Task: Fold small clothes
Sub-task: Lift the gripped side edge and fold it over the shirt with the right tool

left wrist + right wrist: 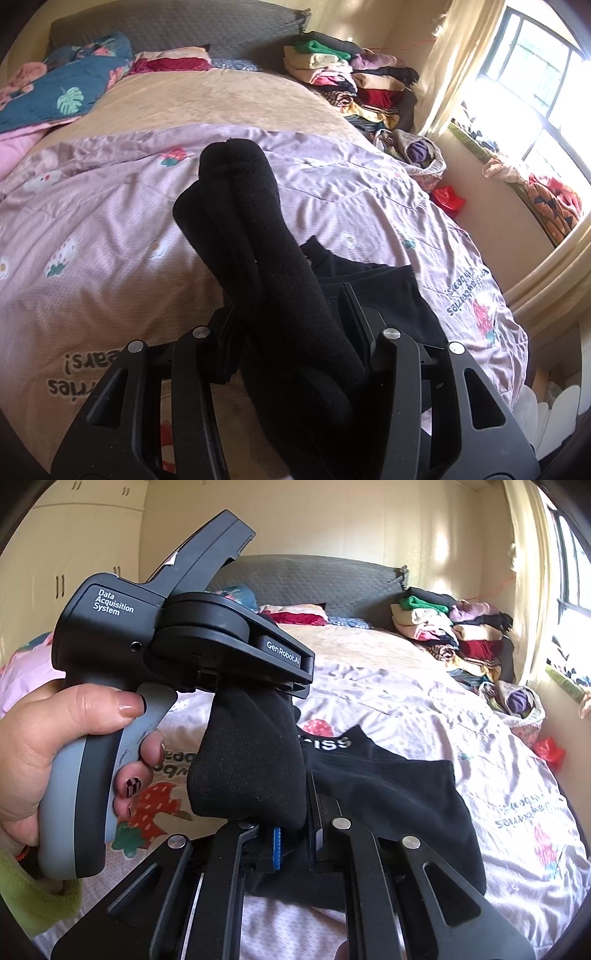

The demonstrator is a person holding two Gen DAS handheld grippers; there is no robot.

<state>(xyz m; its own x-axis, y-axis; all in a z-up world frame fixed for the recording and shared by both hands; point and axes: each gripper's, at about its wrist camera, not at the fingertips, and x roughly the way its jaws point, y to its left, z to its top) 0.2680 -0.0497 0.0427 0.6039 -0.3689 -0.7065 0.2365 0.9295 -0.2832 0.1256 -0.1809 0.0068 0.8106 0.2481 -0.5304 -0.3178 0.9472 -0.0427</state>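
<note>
Left gripper point(291, 686): gripped by left hand point(55, 760), jaws clamped on black socks point(236, 229). Right gripper point(295, 843): jaws pinched on same socks, pointing downward.

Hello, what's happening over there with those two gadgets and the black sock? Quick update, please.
Left hand-held gripper shut on black sock. Right hand-held gripper clamped on the same sock. Sock held up over the pink quilt. Black garment lies beneath, nothing blocking.

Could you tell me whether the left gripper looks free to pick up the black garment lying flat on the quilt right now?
Probably not: the left gripper is closed on the black socks, so its jaws are occupied, though the black garment lies uncovered just beneath.
</note>
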